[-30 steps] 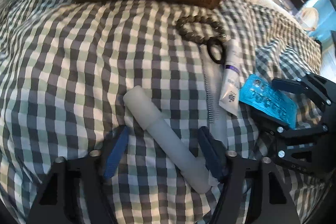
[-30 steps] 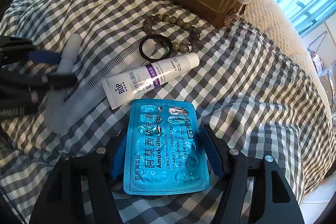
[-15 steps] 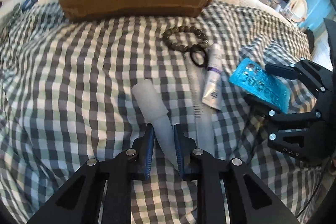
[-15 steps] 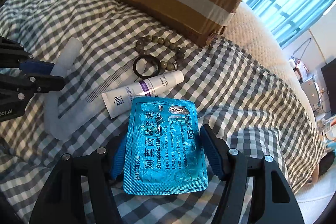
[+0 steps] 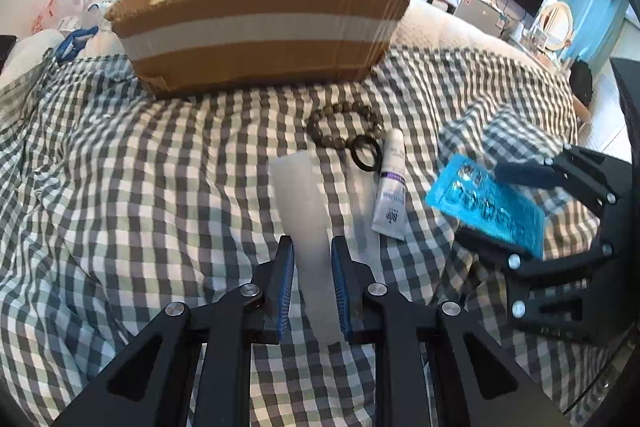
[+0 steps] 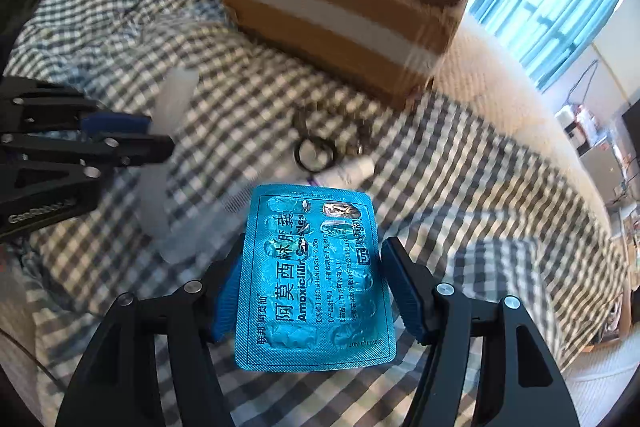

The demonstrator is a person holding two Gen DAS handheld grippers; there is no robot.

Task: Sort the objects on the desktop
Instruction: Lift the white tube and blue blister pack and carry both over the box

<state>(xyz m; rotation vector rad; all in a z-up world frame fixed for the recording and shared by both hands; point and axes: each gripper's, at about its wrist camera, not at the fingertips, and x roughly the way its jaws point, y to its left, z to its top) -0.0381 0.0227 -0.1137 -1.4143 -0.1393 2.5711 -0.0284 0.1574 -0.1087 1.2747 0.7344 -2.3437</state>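
Both tongs are loaded, the left gripper (image 5: 312,279) pinching a white tube (image 5: 306,223) and the right gripper (image 6: 310,291) edge-clamping a pill sheet (image 6: 314,283) that could bow and slip out.

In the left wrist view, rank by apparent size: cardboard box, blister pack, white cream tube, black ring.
1. cardboard box, by far the largest.
2. blister pack, though it is held up nearer the camera, so this rank is unsure.
3. white cream tube.
4. black ring, smallest.
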